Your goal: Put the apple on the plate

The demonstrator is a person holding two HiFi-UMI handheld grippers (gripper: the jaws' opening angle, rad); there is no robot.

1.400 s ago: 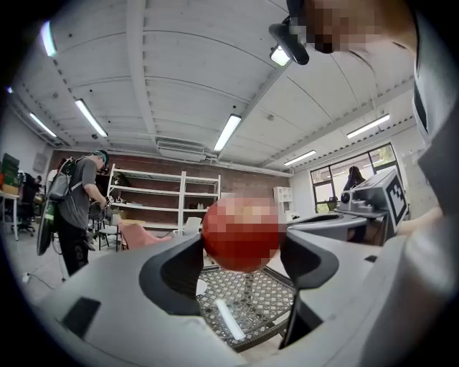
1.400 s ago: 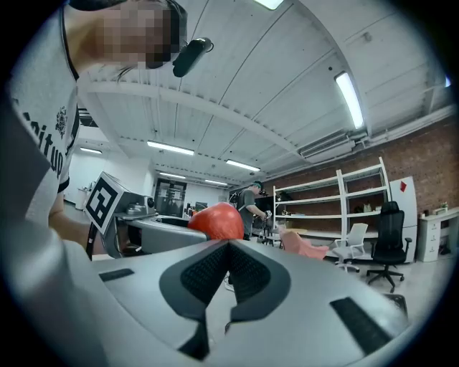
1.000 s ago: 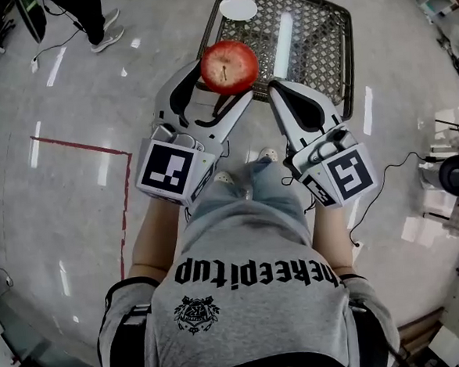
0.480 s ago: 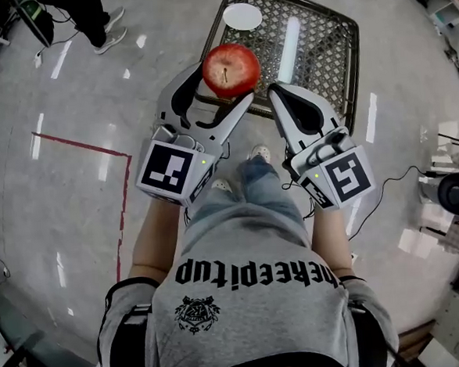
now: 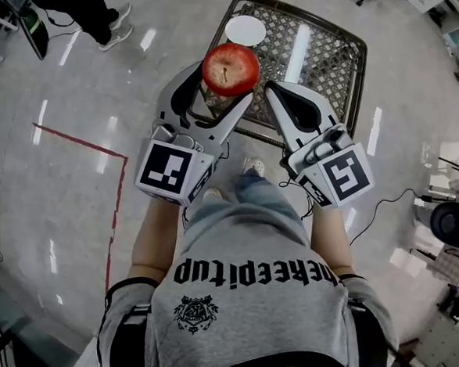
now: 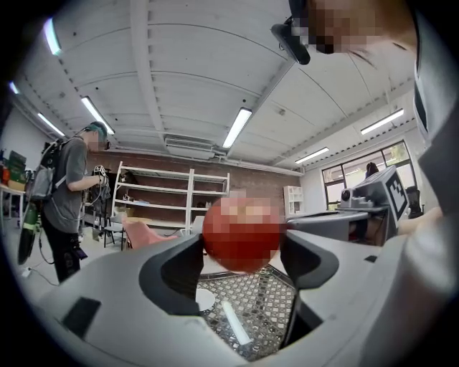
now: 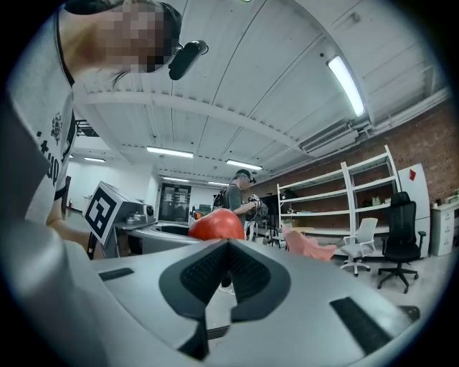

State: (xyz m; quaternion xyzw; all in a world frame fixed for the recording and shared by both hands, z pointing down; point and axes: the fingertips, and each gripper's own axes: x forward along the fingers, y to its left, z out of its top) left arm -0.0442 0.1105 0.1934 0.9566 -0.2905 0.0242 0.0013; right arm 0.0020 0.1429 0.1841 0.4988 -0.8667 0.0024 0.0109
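Observation:
A red apple is clamped between the fingers of my left gripper, held up in the air in front of the person's body. In the left gripper view the apple fills the gap of the gripper. The white plate lies at the far left corner of a small lattice-top table, below and beyond the apple; it also shows as the plate. My right gripper is shut and empty, just right of the apple; its jaws meet.
A long white streak lies on the table beside the plate. Another person stands on the floor at far left, also seen as the person. A red tape line marks the floor. A cable trails at right.
Both grippers keep the same pose, the apple still held. The table and plate have slid lower and nearer in the head view as the person moves toward them.

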